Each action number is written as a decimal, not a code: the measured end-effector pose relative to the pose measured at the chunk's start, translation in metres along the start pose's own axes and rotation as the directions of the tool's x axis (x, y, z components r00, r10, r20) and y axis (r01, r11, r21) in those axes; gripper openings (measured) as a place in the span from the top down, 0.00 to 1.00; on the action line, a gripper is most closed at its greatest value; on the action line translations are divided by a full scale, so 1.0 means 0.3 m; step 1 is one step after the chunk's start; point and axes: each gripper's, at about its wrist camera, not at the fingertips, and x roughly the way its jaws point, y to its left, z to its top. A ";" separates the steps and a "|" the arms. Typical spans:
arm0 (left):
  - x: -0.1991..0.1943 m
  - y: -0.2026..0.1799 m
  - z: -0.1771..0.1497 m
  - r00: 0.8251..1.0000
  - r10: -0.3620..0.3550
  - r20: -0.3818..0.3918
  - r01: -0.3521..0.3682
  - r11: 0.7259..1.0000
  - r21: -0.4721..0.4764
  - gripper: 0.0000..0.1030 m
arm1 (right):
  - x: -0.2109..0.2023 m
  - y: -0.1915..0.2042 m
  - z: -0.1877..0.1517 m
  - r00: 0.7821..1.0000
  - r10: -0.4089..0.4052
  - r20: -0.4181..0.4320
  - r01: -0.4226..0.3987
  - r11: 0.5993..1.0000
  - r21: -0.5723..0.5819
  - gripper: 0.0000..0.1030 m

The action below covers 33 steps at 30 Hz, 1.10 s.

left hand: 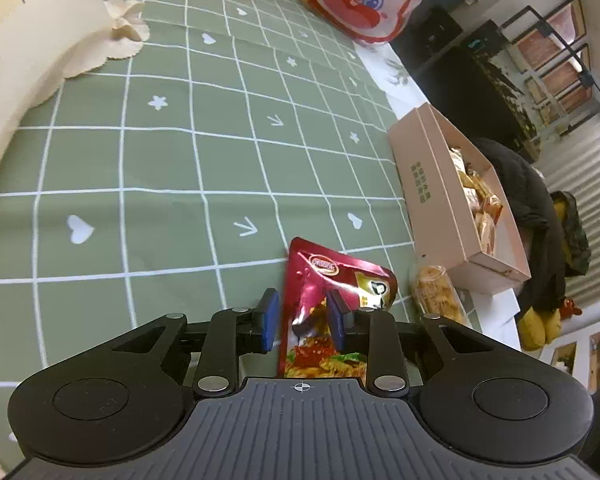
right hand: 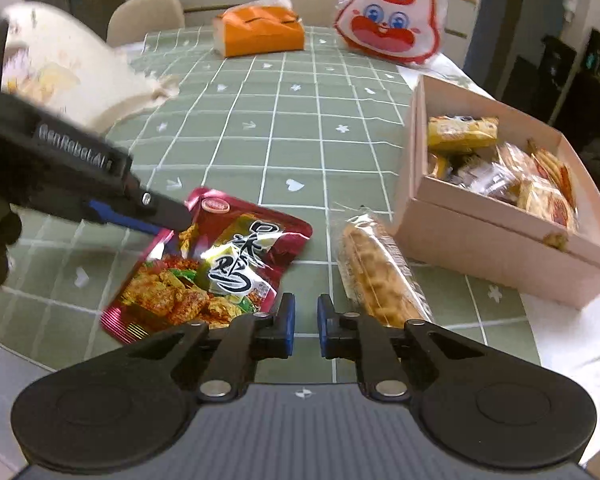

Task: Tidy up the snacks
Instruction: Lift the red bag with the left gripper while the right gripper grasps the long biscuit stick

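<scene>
left claw point(left hand: 304, 322) is pinched onto the shiny red foil snack pouch point(left hand: 332, 304), long axis running up-frame, pink cardboard box point(left hand: 432, 184) off right; right claw point(right hand: 303, 324) shut, empty.

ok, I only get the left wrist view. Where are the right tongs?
Observer: The right tongs are shut with nothing between the pads. They are over the near table edge, with the shiny red foil snack pouch to their left and the clear-wrapped golden pastry bar to their right.
Operator: What's in the box? I only see it side-on.
Observer: In the open pale pink cardboard box, a yellow-wrapped packet lies at the far end. Dark and orange wrappers are nearer.
Operator: Anything past the table?
Observer: Two beige padded chairs stand at its far side.
</scene>
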 end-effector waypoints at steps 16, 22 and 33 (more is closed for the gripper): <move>-0.010 0.049 0.006 1.000 -0.028 0.015 0.028 0.998 -0.047 0.71 | 0.021 0.018 0.001 0.999 0.040 -0.003 -0.040 0.999 0.001 0.87; -0.005 0.038 0.005 0.999 -0.033 0.001 0.033 0.999 -0.029 0.70 | -0.023 0.006 0.029 0.994 0.091 0.059 -0.093 0.995 0.033 0.87; 0.006 0.066 0.022 0.994 -0.109 -0.011 0.109 0.993 -0.035 0.63 | 0.043 0.039 0.016 0.998 0.068 0.008 -0.068 0.998 -0.013 0.87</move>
